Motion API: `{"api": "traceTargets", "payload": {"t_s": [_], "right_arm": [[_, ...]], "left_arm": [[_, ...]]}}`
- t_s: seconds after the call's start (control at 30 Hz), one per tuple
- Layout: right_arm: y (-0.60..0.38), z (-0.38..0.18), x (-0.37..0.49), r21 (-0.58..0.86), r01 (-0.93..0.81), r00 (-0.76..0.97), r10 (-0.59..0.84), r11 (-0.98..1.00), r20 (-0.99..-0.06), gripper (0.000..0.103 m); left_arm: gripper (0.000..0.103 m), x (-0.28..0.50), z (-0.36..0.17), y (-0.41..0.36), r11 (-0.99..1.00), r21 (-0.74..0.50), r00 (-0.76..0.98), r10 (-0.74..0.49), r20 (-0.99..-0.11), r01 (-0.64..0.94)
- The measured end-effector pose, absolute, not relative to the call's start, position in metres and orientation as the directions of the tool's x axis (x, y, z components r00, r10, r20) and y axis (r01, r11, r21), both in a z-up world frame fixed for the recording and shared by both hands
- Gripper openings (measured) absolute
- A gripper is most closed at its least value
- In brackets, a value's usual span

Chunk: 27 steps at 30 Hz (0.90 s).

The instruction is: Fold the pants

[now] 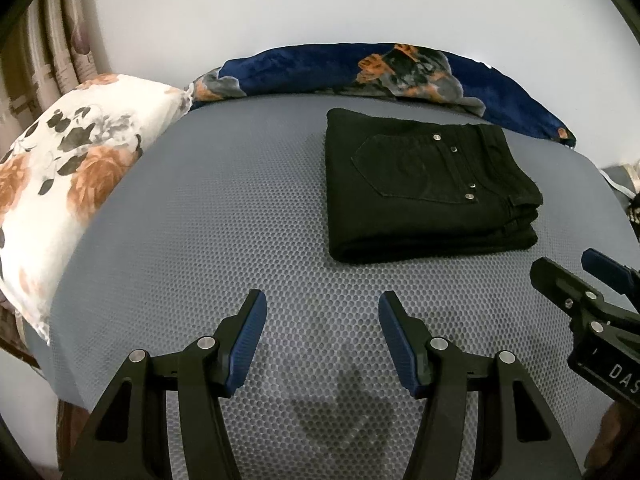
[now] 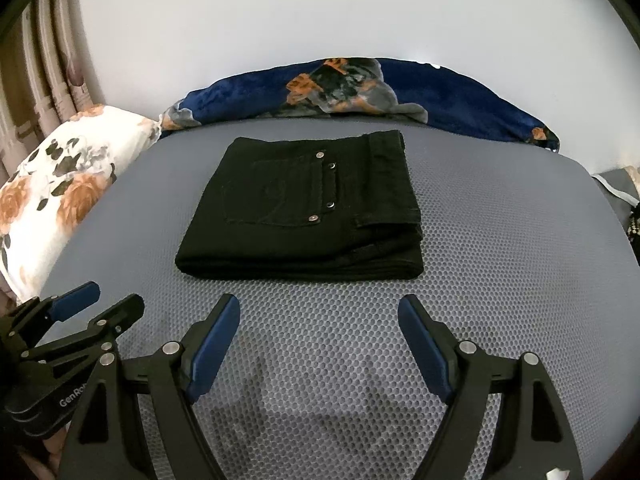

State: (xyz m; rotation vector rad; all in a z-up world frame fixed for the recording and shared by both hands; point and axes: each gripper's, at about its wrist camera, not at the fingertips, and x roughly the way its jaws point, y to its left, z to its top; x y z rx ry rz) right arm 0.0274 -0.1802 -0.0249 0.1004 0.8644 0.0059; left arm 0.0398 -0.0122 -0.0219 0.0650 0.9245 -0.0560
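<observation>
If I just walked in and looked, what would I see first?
First you would see the black pants, folded into a neat block in the middle of the grey dotted mat. Next, the two open grippers, left gripper and right gripper, close to the camera with nothing in them. Behind the pants lie a dark blue flowered blanket and, to the left, a white pillow with orange flowers.
</observation>
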Motion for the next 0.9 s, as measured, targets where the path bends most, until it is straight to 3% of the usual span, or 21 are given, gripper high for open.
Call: {"api": "traceTargets", "payload": {"t_s": [0.9], "right_arm": [[-0.1796, -0.0304, 0.0275, 0.082, 0.028, 0.637, 0.046, 0.996, -0.769, 0.079]], "left_arm": [[0.059, 0.0390, -0.0241, -0.0131, 0.996, 0.032, 0.598, -0.022, -0.801, 0.080]]}}
